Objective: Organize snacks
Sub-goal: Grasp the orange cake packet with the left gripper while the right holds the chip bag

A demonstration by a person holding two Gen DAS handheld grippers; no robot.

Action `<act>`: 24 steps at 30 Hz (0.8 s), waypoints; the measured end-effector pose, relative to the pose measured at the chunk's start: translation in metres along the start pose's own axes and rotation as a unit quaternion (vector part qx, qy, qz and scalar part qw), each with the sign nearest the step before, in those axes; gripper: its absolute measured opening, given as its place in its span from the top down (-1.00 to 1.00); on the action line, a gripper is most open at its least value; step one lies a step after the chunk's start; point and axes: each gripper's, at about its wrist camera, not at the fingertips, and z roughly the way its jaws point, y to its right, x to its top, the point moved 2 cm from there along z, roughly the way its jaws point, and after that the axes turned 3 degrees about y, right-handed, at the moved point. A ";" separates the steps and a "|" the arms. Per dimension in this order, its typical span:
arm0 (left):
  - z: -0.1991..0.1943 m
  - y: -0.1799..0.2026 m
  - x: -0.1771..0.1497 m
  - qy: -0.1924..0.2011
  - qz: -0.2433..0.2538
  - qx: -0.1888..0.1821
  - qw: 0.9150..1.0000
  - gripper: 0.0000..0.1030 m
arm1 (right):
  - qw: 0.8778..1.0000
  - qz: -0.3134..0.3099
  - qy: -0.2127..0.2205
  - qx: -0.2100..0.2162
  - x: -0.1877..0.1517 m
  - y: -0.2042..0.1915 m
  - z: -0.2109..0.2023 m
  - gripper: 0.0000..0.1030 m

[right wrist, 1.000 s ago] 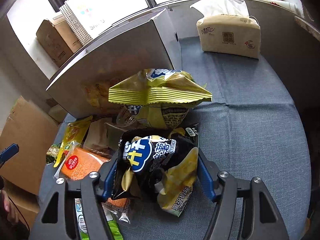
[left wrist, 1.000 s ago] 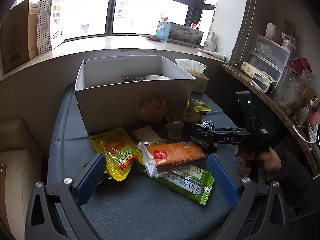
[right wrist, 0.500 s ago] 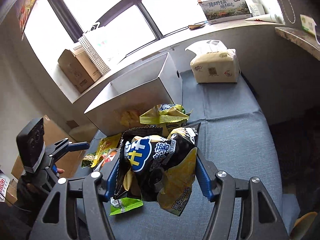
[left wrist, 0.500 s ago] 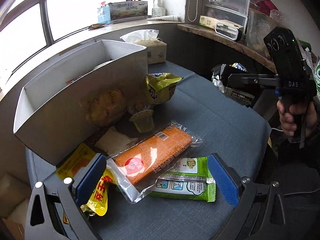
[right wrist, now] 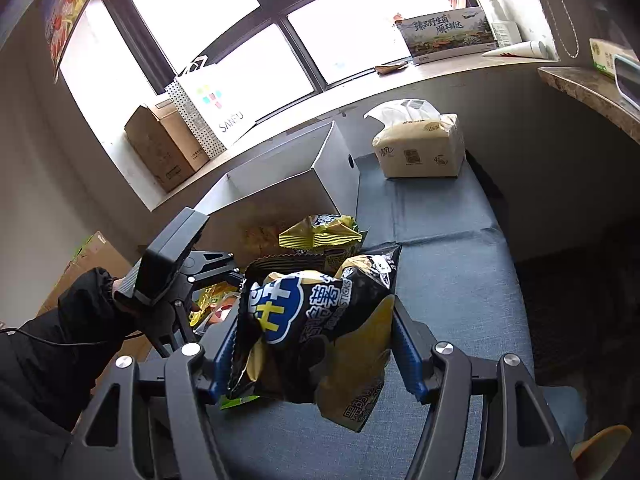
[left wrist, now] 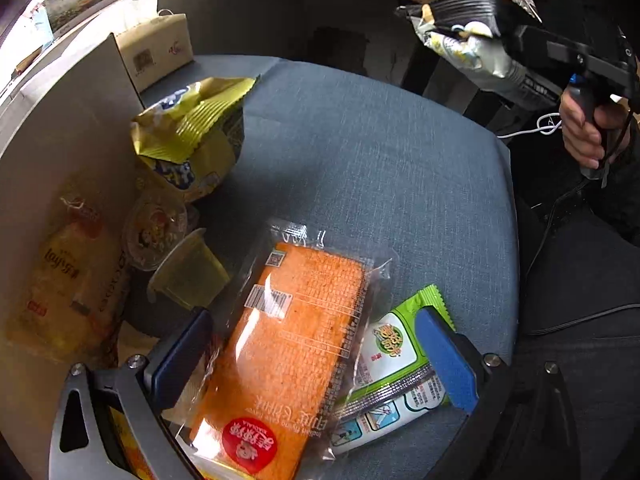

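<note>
A lived-in room at home; window sill [right wrist: 400, 80] with cardboard box [right wrist: 160, 148] and shopping bag [right wrist: 212, 108]; tissue pack [right wrist: 420, 148] nearby.

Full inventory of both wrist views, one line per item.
orange snack pack: 1, orange in clear wrap, between the left jaws
green packet: 1, green-white, partly under the orange pack
jelly cup: 1, yellowish, by the box wall
yellow chip bag: 1, against the box
black chip bag: 1, black-yellow, clamped and lifted
white box: 1, on grey cushion
tissue pack: 1, beige, behind
left gripper: open
right gripper: shut on bag
</note>
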 end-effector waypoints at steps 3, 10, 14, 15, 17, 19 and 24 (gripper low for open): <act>0.012 -0.007 0.001 -0.021 -0.011 -0.002 1.000 -0.99 | 1.000 0.008 -0.001 -0.002 -0.002 0.006 0.000 -0.36; -0.008 -0.007 -0.006 0.021 -0.033 0.014 0.999 -0.25 | 1.000 0.013 -0.008 -0.003 -0.006 0.007 0.004 -0.37; -0.028 0.014 -0.016 0.057 -0.036 0.046 0.997 -0.20 | 1.000 0.008 -0.009 0.001 -0.006 0.001 0.006 -0.37; -0.034 0.019 -0.017 0.069 -0.045 0.052 0.995 -0.20 | 1.000 0.007 -0.010 0.002 -0.005 -0.001 0.007 -0.37; -0.051 0.030 -0.023 0.107 -0.063 0.066 0.990 -0.19 | 1.000 -0.001 -0.011 0.001 -0.005 -0.007 0.008 -0.37; -0.076 0.038 -0.031 0.157 -0.103 0.089 0.978 -0.19 | 1.000 -0.006 -0.010 0.006 -0.005 -0.015 0.010 -0.37; -0.137 0.036 -0.052 0.270 -0.219 0.138 0.927 -0.19 | 1.000 -0.024 -0.004 0.013 0.003 -0.034 0.022 -0.37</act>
